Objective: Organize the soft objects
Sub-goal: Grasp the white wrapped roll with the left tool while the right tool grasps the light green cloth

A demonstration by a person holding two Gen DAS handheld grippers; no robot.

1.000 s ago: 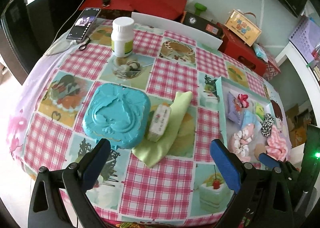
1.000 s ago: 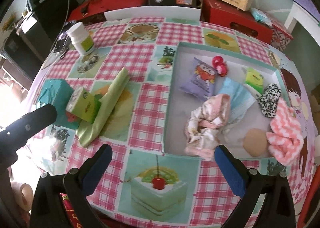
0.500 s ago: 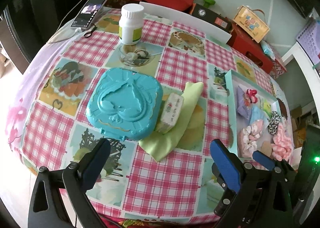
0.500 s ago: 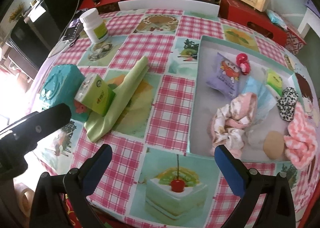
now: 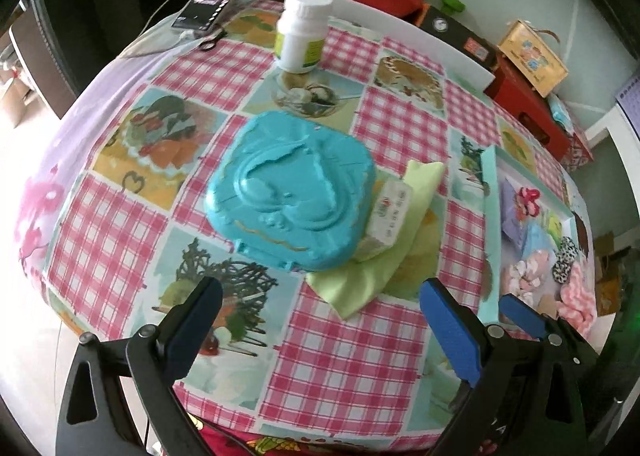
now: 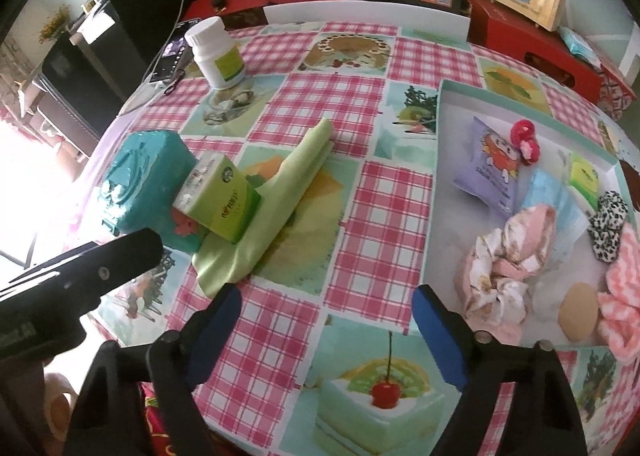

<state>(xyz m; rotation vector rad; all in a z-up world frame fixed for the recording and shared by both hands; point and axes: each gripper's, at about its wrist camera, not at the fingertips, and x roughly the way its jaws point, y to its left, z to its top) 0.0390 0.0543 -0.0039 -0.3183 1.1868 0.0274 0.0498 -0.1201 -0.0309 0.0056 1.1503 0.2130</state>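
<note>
The right gripper [image 6: 324, 332], whose fingers have just been narrowing with nothing between them, hovers unclenched just short of the green cloth [image 6: 276, 200] on the table [image 6: 372, 212]. The left gripper [image 5: 320, 332] is likewise spread and empty. A small carton [image 6: 220, 196] rests on the cloth against the teal box [image 6: 144, 184]. Best pinch the near free corner and draw it out gently, toward the tray [image 6: 434, 184] holding the other soft things.

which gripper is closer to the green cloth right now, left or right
Right, though narrowly. The right gripper hangs open with one fingertip just short of the green cloth's near end. The left gripper is open too, a little farther back from the cloth's corner, facing the teal box.
</note>
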